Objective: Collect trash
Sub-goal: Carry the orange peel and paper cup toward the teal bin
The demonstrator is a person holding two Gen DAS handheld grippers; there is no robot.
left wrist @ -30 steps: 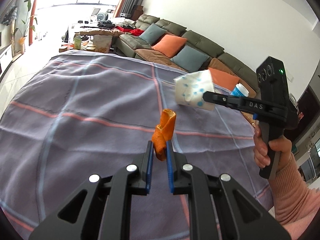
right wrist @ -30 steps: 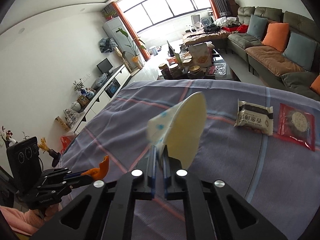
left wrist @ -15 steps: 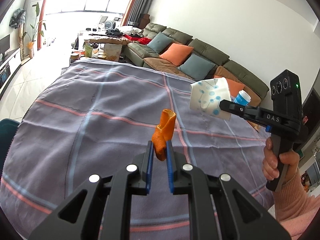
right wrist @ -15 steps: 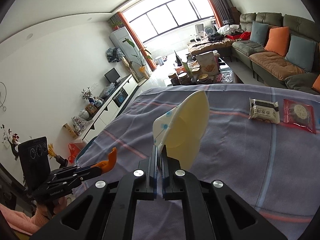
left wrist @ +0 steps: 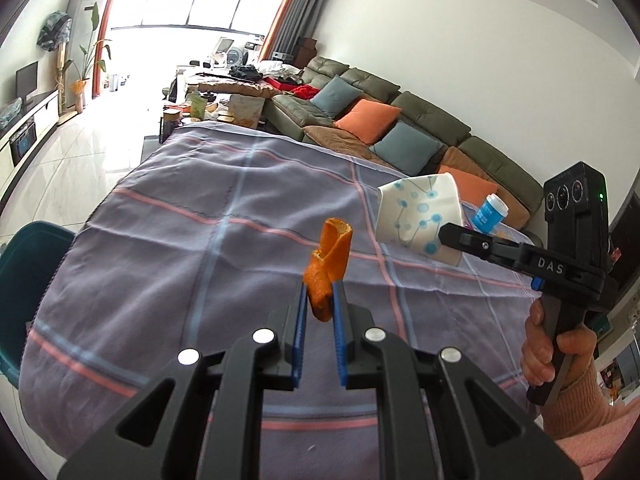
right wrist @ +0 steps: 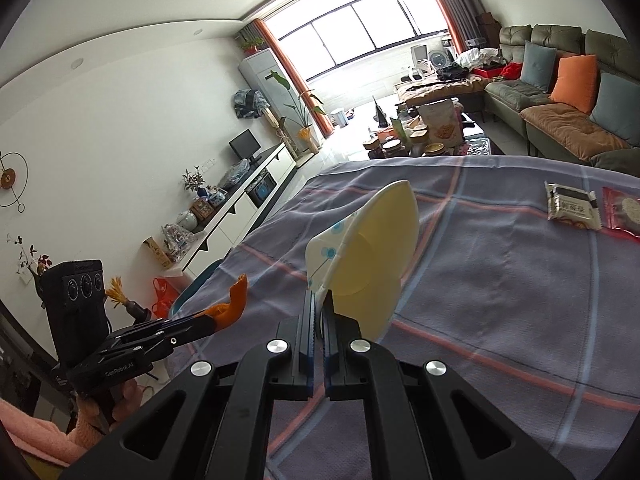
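Two light scraps ride above the table [left wrist: 168, 248]: my left claw [left wrist: 320, 306] pinches limp orange peel [left wrist: 326, 268] low down. My right claw [right wrist: 318, 316], fully closed, nips the flattened, flimsy paper cup [right wrist: 368, 256] by its rim.

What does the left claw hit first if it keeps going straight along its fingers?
Probably the checked tablecloth. The left claw, shut on the orange peel, points down over bare cloth. The crushed paper cup sits off to the right. Depth is unclear.
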